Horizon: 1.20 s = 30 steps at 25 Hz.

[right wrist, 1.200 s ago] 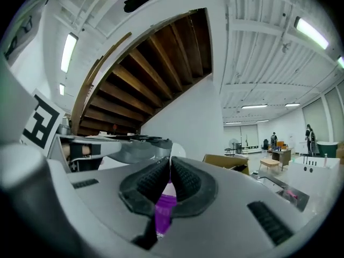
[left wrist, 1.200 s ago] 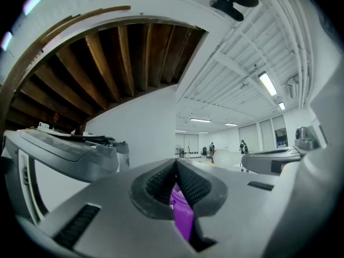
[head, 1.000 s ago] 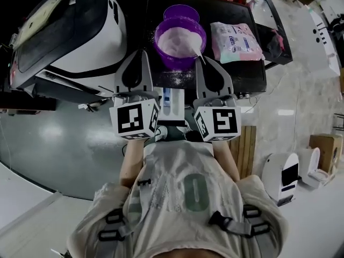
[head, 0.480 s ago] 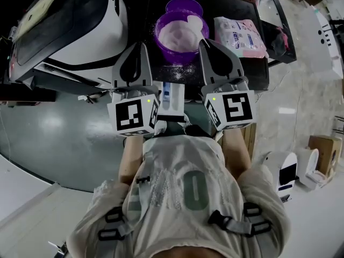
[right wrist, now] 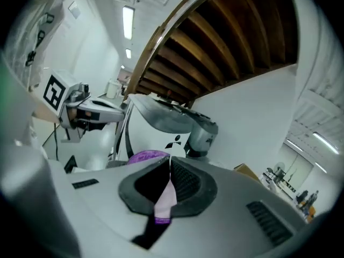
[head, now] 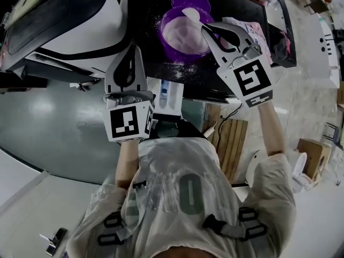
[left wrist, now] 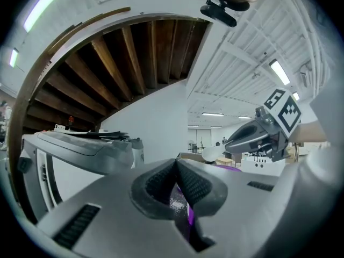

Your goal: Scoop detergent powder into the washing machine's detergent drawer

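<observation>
A purple bowl (head: pixel 185 32) of white detergent powder stands on the dark counter (head: pixel 161 9) behind the pulled-out detergent drawer (head: pixel 171 94). My right gripper (head: pixel 206 28) hovers over the bowl's right rim, shut on the thin handle of a white scoop (head: pixel 190 14) whose bowl is lifted above the powder. In the right gripper view the pale handle (right wrist: pixel 164 198) is pinched between the pads. My left gripper (head: pixel 130 48) is shut on nothing, left of the drawer, in front of the washing machine (head: pixel 64 20). The left gripper view shows its jaws (left wrist: pixel 176 163) touching.
A detergent packet (head: pixel 257 32) lies right of the bowl, partly hidden by the right gripper. Spilled powder (head: pixel 180 69) dusts the counter in front of the bowl. Wooden slats (head: pixel 226 144) and the grey floor (head: pixel 64 128) lie below.
The right gripper has swung up and to the right, lifting the scoop from the bowl's near side to its far rim. The left gripper has barely moved.
</observation>
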Motion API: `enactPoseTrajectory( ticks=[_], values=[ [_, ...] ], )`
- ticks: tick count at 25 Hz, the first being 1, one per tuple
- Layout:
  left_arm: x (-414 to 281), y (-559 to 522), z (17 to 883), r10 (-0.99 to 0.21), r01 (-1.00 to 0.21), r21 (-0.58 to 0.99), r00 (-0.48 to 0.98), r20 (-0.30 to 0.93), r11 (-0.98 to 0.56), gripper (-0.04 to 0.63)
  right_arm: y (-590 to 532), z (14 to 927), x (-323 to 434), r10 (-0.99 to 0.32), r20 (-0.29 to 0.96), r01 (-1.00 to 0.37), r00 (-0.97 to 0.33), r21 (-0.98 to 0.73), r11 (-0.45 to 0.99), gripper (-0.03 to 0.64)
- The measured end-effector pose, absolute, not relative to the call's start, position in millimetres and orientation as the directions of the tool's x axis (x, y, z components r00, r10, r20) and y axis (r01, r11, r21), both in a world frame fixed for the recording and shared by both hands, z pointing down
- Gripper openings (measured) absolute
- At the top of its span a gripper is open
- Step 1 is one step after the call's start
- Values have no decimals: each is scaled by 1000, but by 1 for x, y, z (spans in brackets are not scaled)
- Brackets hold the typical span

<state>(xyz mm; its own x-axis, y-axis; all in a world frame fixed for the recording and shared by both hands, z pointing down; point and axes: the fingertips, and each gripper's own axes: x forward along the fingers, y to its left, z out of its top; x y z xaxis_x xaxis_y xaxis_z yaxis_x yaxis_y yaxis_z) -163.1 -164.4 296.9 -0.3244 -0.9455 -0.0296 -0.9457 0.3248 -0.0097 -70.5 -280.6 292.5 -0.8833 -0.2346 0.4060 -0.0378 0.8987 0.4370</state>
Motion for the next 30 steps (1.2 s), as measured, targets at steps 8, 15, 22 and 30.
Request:
enactPoseTrajectory(
  ticks=[8, 15, 22, 30],
  values=[
    [-180, -163, 321, -929, -928, -26, -371, 14, 371, 21, -285, 351, -86, -116, 713, 331, -692, 455, 827, 11],
    [-181, -165, 345, -918, -920, 1, -391, 63, 391, 21, -280, 384, -82, -41, 851, 511, -523, 352, 784, 11],
    [-188, -156, 357, -896, -898, 14, -437, 73, 439, 21, -271, 393, -79, 34, 906, 582, -423, 242, 776, 11],
    [-191, -145, 361, -883, -884, 20, -464, 78, 466, 21, -254, 391, -74, 141, 928, 591, -344, 97, 801, 11]
  ],
)
